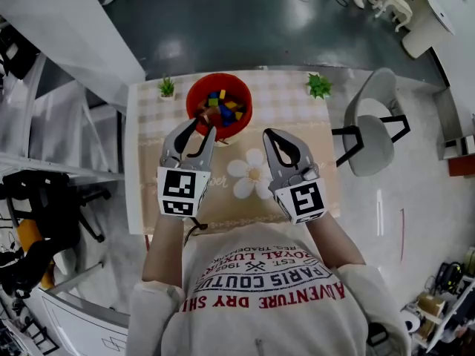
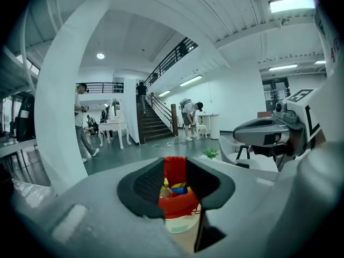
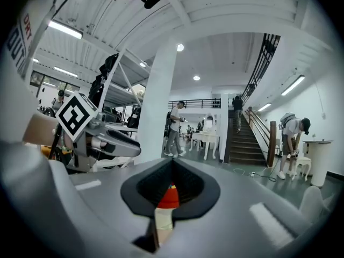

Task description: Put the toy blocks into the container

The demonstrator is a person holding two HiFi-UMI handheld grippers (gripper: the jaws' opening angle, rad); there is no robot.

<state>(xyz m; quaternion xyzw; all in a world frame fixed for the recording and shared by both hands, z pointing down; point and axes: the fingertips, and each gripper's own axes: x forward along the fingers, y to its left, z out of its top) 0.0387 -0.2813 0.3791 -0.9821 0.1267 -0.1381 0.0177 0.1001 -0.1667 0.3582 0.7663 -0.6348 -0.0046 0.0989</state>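
A red bowl [image 1: 194, 95] stands at the table's far middle, with several coloured toy blocks [image 1: 221, 102] inside it. My left gripper [image 1: 204, 124] hovers at the bowl's near rim, open, with nothing between its fingers. Between its pads in the left gripper view [image 2: 174, 171] I see the bowl [image 2: 174, 206] and the blocks [image 2: 176, 188]. My right gripper [image 1: 268, 133] hangs to the right of the bowl above the flower mat, shut and empty. In the right gripper view [image 3: 172, 168] the fingertips meet, and a sliver of the red bowl [image 3: 170, 198] shows below them.
The table [image 1: 297, 95] has a checked cloth and a beige mat with a white flower print [image 1: 252, 173]. Small green plants stand at the back left [image 1: 167, 87] and back right [image 1: 319, 85]. A grey chair [image 1: 371, 128] stands against the table's right side. People move in the hall behind.
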